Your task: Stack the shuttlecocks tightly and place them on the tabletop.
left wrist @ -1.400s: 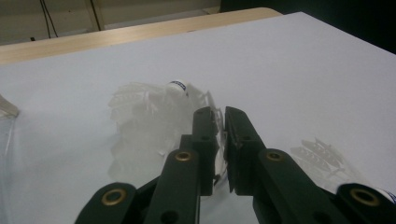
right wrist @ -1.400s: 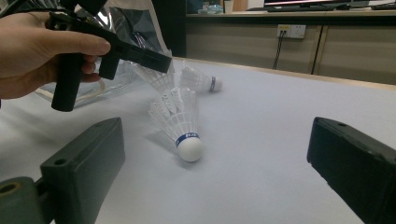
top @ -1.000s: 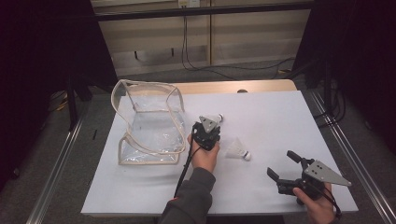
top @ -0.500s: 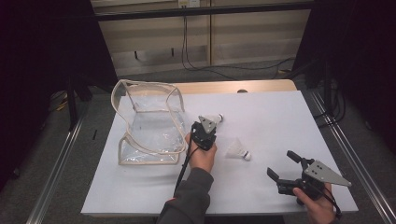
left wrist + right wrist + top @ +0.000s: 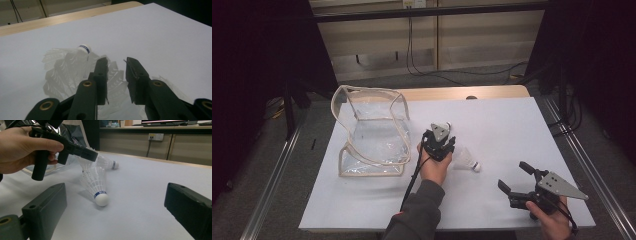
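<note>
Two white feather shuttlecocks lie mid-table. In the left gripper view, the far shuttlecock (image 5: 83,48) has its blue-banded cork pointing away. My left gripper (image 5: 116,61) hovers over its feather skirt. Its jaws have just been opening and stand a little apart. Feathers show through the gap, but the pads press on nothing. From above, the left gripper (image 5: 443,131) sits beside the near shuttlecock (image 5: 467,160). My right gripper (image 5: 513,175) rests open near the front right, facing the near shuttlecock (image 5: 100,195) with nothing between its jaws (image 5: 115,187).
A clear plastic bag with beige trim (image 5: 372,130) stands open on the left of the white table (image 5: 512,125). A wooden edge (image 5: 462,92) runs along the back. Metal rails flank the table on both sides.
The left gripper has shifted slightly over the far shuttlecock. The right gripper and the near shuttlecock have kept still.
</note>
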